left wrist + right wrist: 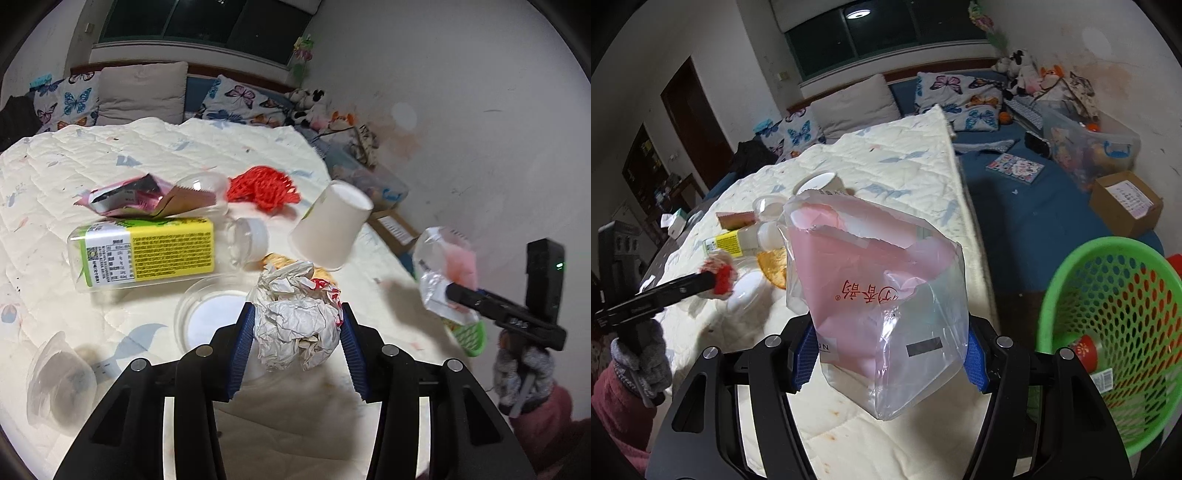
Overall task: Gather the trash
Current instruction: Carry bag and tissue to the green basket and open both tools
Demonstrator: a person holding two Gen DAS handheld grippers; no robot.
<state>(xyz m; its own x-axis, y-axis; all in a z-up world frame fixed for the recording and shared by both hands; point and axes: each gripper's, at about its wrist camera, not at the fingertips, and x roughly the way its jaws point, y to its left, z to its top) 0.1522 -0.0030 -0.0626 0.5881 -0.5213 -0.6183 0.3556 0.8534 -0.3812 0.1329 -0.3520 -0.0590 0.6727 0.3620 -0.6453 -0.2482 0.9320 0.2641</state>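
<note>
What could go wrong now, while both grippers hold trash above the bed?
1. The clear plastic bag is thin and slippery; held only at its lower part by the right gripper, it may slip out before reaching the green basket.
2. The crumpled paper ball in the left gripper is loose and could fall out.
3. The paper cup appears blurred and tilted, so it may be rolling toward the edge of the quilt.

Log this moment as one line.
left tongs: shut on crumpled paper | right tongs: shut on plastic bag | green basket: beside right
</note>
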